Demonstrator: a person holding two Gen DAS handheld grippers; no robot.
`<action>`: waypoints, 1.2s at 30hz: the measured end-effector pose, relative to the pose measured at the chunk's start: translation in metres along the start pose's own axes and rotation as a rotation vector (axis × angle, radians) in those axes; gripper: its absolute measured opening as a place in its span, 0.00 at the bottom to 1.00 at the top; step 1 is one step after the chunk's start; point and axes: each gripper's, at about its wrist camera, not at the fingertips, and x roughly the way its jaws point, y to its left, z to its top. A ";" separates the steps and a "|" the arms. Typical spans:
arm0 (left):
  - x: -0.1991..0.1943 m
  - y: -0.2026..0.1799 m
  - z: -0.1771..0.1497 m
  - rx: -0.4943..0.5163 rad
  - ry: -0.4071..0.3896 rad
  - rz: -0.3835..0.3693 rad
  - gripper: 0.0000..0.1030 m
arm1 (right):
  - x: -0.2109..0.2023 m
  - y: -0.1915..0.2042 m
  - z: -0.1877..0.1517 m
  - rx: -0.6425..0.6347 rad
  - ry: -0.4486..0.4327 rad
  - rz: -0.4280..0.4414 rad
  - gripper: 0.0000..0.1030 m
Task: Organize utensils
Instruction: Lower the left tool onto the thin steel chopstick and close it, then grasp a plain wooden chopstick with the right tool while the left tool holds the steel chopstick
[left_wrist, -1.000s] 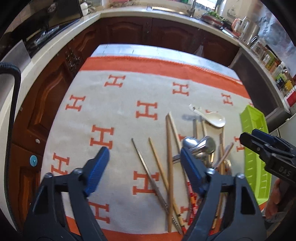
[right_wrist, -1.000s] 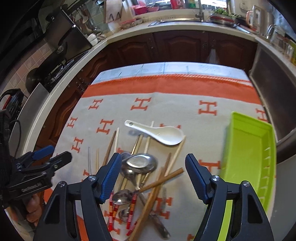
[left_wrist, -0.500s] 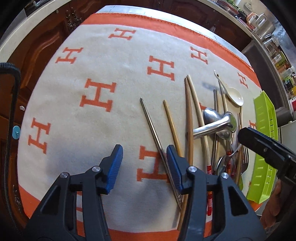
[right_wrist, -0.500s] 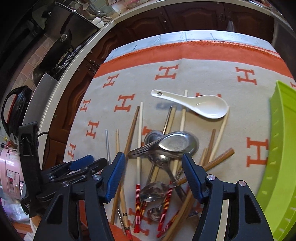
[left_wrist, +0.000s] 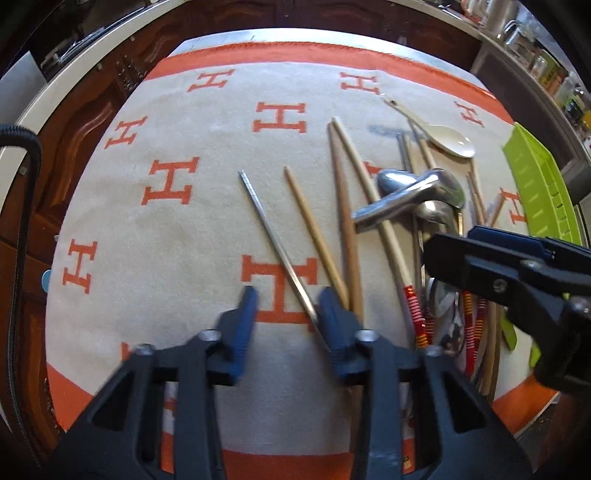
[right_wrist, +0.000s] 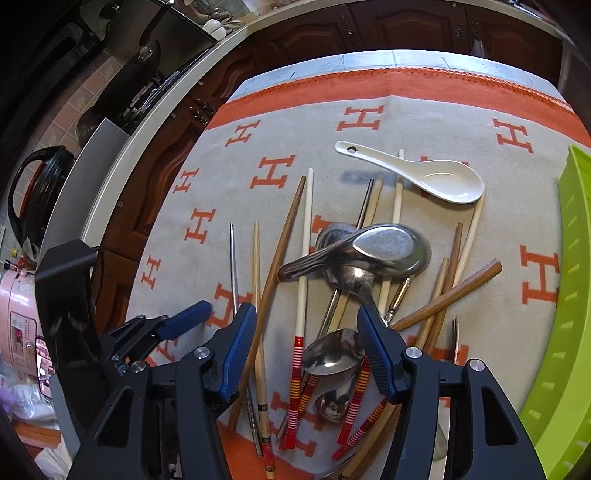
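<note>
Utensils lie heaped on an orange-and-cream H-pattern cloth. A thin metal chopstick runs between the fingers of my left gripper, close to its right finger. The jaws are closing and a gap still shows. Beside it lie wooden chopsticks. My right gripper hangs low over the pile, its jaws closing. A white chopstick with a red-striped end and a small steel spoon lie between its fingers, untouched. Steel spoons and a white ceramic spoon lie beyond.
A lime-green slotted tray stands along the cloth's right edge. Dark wood cabinets and a pale counter edge ring the table. A pink appliance and a black kettle sit at far left.
Both grippers have sunk toward the cloth. The left jaws have narrowed a lot and now straddle the metal chopstick. The right jaws have narrowed a little over the pile.
</note>
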 end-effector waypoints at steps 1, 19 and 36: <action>-0.001 0.001 -0.002 -0.004 0.000 0.000 0.07 | 0.000 0.001 -0.001 0.001 -0.001 0.001 0.57; -0.015 0.063 -0.038 -0.055 -0.057 -0.004 0.04 | 0.022 0.045 -0.029 -0.138 -0.011 0.002 0.31; -0.017 0.073 -0.043 -0.111 -0.090 -0.085 0.03 | 0.023 0.040 -0.027 -0.060 -0.089 -0.029 0.06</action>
